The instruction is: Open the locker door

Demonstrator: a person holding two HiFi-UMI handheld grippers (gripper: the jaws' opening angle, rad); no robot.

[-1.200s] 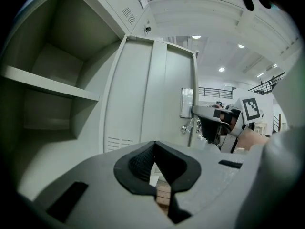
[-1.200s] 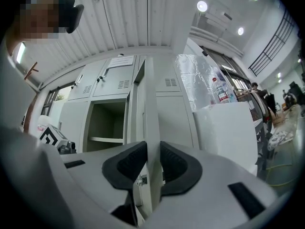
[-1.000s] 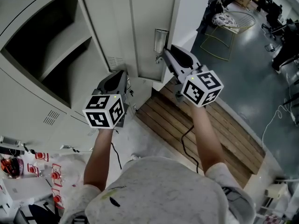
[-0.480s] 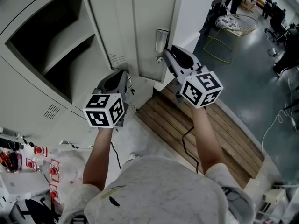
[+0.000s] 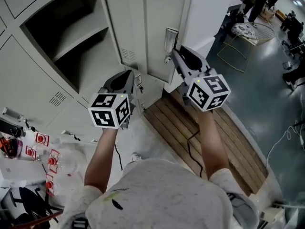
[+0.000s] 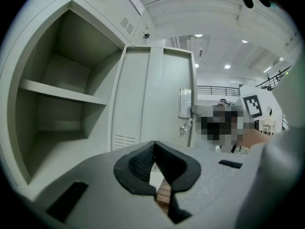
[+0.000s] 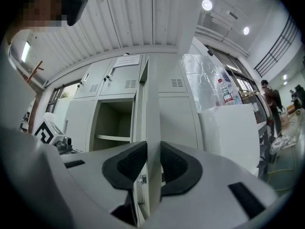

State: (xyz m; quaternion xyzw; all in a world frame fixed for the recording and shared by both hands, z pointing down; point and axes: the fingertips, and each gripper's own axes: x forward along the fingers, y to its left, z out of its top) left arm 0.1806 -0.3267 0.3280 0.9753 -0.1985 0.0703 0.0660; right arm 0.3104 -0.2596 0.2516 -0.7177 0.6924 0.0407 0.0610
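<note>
Standing open, the locker door (image 5: 162,32) reveals one shelf (image 5: 81,42).

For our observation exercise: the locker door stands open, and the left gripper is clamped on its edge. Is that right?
No: the right gripper, not the left gripper, is clamped on the edge of the open locker door, as the right gripper view shows.

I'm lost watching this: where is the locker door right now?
Head view, top centre: the locker door stands open, right of the shelved compartment, its edge clamped by the right hand-held gripper.
</note>
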